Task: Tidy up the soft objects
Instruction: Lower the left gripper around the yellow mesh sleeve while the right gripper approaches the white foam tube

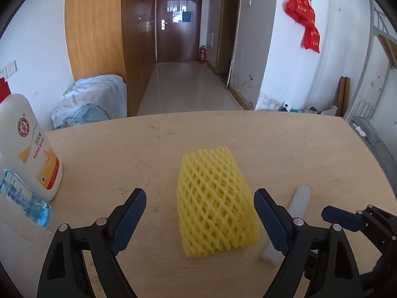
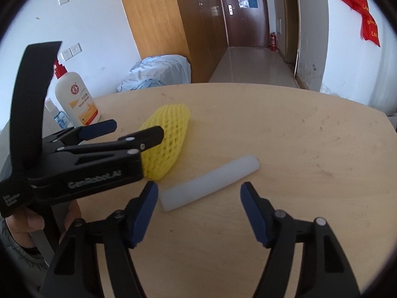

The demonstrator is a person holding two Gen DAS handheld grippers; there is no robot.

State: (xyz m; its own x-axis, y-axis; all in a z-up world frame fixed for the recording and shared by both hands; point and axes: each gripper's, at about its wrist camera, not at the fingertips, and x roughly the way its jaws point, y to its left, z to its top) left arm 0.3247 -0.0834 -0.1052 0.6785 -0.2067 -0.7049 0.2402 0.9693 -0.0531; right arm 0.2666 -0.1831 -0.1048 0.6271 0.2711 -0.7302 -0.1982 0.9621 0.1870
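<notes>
Where wood table [image 1: 124, 149] lies — yellow foam net [image 1: 213, 206] | white smooth tube [image 2: 211, 181]

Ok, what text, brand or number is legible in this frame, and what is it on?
"GenRoboLAI", roughly as it reads: side of the left gripper.
"500", partly legible: label of the white lotion bottle.
Water bottle label: too blurred.
Red banner gold lettering: unreadable.
Door papers: too small.

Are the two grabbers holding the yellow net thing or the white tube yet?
No, nothing is held. The left gripper straddles the yellow foam net without pinching; the right gripper sits open near the white tube.
</notes>
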